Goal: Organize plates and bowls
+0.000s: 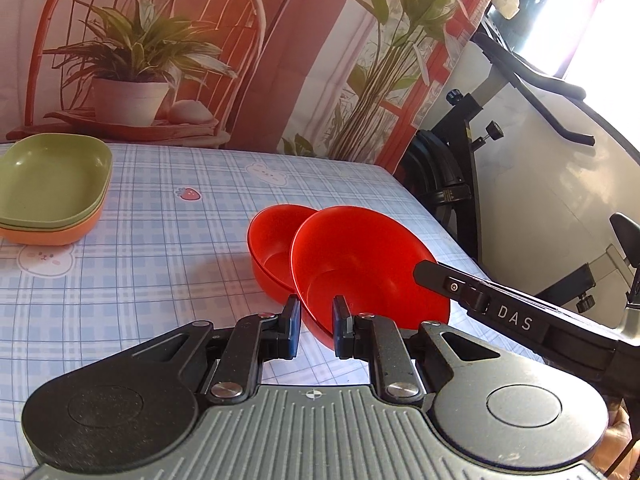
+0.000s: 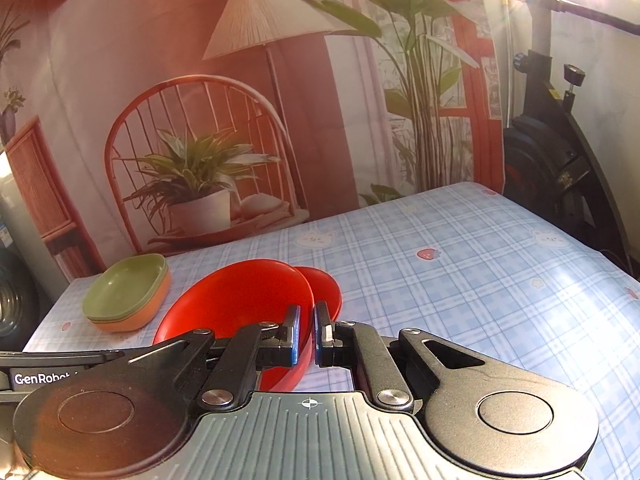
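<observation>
Nearest to me, my left claw has its pads on either side of the near rim of a red bowl, which sits tilted and looks lifted off the checked surface; whether the pads actually touch the rim I cannot tell. My right claw is clamped on the same bowl's rim from the other side, one pad inside and one outside. In the left view the right claw's black arm reaches in across the bowl. Just behind it a second red bowl rests on the surface, partly overlapped by the held one. Farther back, near the far left corner, a stack of dishes sits well apart, green on top and orange at the bottom.
</observation>
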A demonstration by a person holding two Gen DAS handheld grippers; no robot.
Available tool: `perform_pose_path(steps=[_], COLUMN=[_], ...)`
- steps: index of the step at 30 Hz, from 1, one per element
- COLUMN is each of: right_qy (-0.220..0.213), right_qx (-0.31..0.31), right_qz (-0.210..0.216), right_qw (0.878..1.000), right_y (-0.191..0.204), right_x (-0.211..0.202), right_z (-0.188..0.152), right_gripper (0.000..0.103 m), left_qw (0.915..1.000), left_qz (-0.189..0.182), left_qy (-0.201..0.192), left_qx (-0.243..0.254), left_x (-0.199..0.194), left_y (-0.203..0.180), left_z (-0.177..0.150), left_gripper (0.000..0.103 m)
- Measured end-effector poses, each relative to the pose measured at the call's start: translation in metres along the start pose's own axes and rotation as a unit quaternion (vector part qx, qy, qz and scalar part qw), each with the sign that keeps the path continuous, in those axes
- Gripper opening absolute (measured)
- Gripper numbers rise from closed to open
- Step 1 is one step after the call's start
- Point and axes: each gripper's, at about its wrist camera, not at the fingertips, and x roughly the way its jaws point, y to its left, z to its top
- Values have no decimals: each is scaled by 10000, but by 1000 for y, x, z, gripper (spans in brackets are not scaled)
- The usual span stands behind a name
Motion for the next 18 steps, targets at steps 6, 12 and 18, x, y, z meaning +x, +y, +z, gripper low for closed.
perform_pose_path(steps=[6, 12, 18], right_qy=[2, -56, 48], right_qx=[-174, -235, -379], right_qz=[16, 42, 56], right_qw=[9998, 9997, 9993], right_y=[2, 0, 1], right_x=[14, 33, 60], right_z=[8, 18, 23], right_gripper=[7, 7, 7], left_qw=[9999, 9996, 9983], left_qz=[13, 125, 386], left_qy=[71, 88, 225], left_qx=[76, 233, 386], left_x=[10, 21, 39], left_y=[4, 3, 7], left_z=[16, 30, 40], left_gripper=[17, 17, 17])
